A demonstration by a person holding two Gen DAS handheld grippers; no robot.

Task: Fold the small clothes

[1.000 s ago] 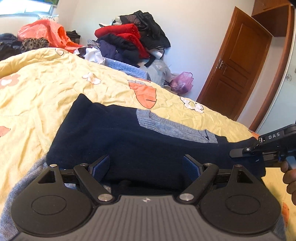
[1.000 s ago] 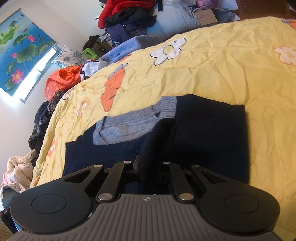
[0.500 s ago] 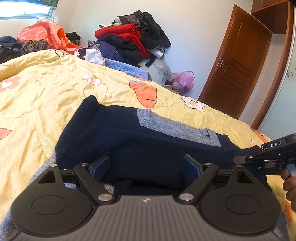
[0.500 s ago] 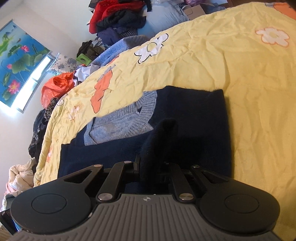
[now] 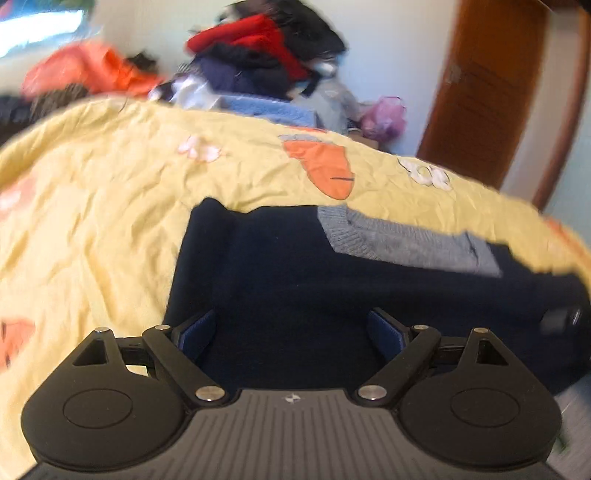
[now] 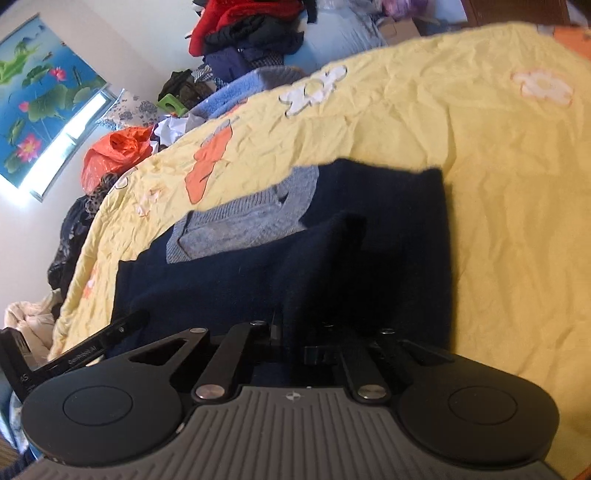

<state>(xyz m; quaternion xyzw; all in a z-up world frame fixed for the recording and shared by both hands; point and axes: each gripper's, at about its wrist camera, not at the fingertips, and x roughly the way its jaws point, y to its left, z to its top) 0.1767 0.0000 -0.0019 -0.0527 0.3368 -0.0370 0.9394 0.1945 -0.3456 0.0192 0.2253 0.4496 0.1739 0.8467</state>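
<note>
blurred left view, pinched cloth hides the right tips

the left wrist view is smeared: the clothes pile (image 5: 266,62), door (image 5: 491,88) and pink bag (image 5: 384,118) lack detail. the sweater (image 5: 295,280) runs under the gripper body and off the right edge. in the right view a raised fold (image 6: 332,266) of sweater covers the right gripper (image 6: 314,332) tips, and the left gripper (image 6: 74,354) is cut by the frame edge.

Right gripper (image 6: 317,332) pinched tight on a raised fold of the navy sweater (image 6: 369,236). Sweater lies spread on the yellow flowered bedspread (image 6: 498,184), its grey knit collar (image 6: 243,221) on the far left part. Left gripper's (image 6: 92,343) dark body pokes in at the sweater's near left edge. Heaped clothes (image 6: 243,33) beyond the sweater, off the bed.
</note>
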